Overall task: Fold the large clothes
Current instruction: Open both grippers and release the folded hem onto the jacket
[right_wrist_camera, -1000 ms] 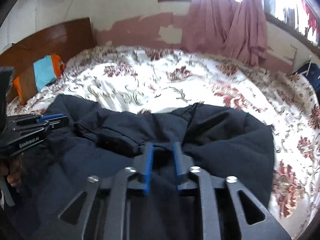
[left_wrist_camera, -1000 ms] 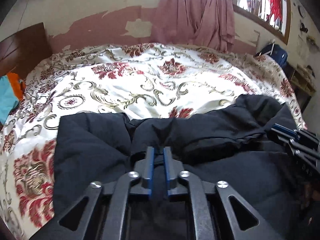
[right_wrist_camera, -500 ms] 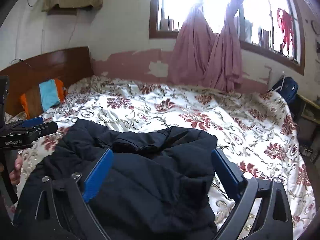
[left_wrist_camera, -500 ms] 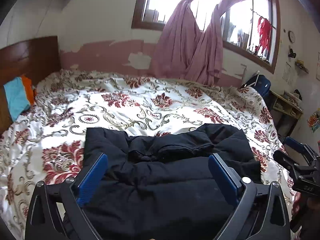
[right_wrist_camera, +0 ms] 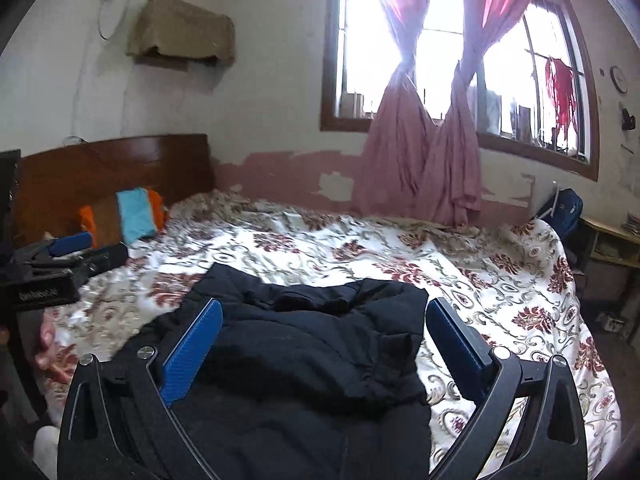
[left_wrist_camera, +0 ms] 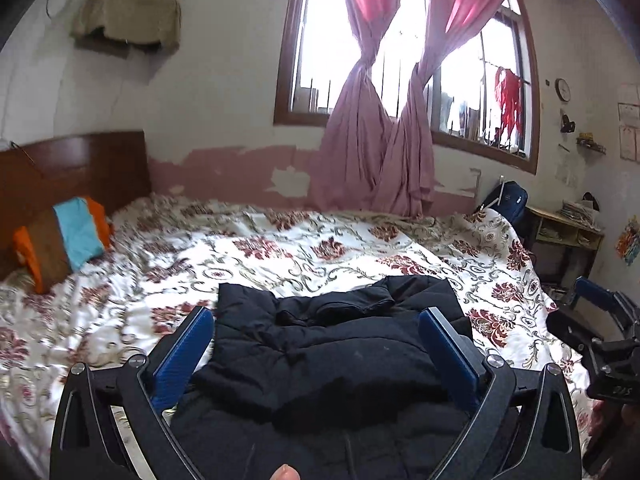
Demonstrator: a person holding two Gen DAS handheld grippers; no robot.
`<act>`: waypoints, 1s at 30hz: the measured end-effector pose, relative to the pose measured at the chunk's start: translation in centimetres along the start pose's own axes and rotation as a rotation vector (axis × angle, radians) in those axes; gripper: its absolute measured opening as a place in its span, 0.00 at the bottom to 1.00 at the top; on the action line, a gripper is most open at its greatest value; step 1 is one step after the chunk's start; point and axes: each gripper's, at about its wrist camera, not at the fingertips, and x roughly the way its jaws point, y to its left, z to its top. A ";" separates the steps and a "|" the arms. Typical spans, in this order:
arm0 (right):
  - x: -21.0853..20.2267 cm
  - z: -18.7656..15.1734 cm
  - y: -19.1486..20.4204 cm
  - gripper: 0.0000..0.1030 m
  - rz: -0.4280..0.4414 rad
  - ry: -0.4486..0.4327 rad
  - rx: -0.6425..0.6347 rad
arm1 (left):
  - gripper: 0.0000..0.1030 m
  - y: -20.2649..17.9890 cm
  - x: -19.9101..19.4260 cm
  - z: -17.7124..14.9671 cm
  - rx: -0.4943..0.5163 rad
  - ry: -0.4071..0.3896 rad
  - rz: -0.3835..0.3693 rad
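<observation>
A large black padded jacket [left_wrist_camera: 332, 356] lies folded on the near edge of a bed with a white and red floral cover [left_wrist_camera: 280, 256]. It also shows in the right wrist view [right_wrist_camera: 304, 360]. My left gripper [left_wrist_camera: 316, 352] is open wide and empty, held above and back from the jacket. My right gripper [right_wrist_camera: 324, 344] is open wide and empty too, above the jacket's right half. The right gripper shows at the right edge of the left wrist view [left_wrist_camera: 604, 336], and the left gripper shows at the left edge of the right wrist view [right_wrist_camera: 68, 256].
A wooden headboard [left_wrist_camera: 76, 172] and an orange, brown and blue pillow [left_wrist_camera: 64, 240] are at the bed's left end. Pink curtains [left_wrist_camera: 376, 148] hang at the window behind. A blue backpack [left_wrist_camera: 504, 200] and a small shelf [left_wrist_camera: 568, 236] stand right of the bed.
Both grippers were shut on the jacket's fabric a second ago. They have let go, opened wide and pulled up and back from the bed. The jacket stays folded on the cover.
</observation>
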 end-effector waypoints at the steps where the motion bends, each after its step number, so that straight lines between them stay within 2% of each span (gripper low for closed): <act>1: -0.8 -0.2 0.2 0.97 0.009 -0.005 0.003 | 1.00 -0.1 -0.8 -0.2 0.007 -0.009 0.003; 4: -3.2 -0.9 0.8 0.97 0.016 -0.031 0.011 | 1.00 -0.1 -3.3 -1.0 -0.001 -0.022 -0.018; 6: -4.6 -1.5 1.2 0.97 0.015 -0.045 0.011 | 1.00 0.1 -5.0 -1.7 -0.025 -0.039 -0.100; 8: -5.5 -2.1 1.4 0.97 0.016 -0.059 0.009 | 1.00 0.0 -6.2 -2.2 -0.033 -0.061 -0.122; 14: -8.4 -3.8 1.6 0.97 -0.011 -0.091 0.016 | 1.00 -0.9 -9.1 -3.7 -0.008 -0.082 -0.092; 18: -10.0 -5.0 1.9 0.97 -0.022 -0.090 0.025 | 1.00 -1.1 -10.4 -5.1 -0.002 -0.031 -0.082; 21: -10.9 -6.2 2.2 0.97 -0.017 -0.088 0.031 | 1.00 -1.2 -11.2 -6.1 0.000 0.008 -0.122; 30: -12.3 -9.6 3.7 0.97 -0.006 -0.041 0.054 | 1.00 -1.3 -12.9 -10.0 0.043 0.079 -0.058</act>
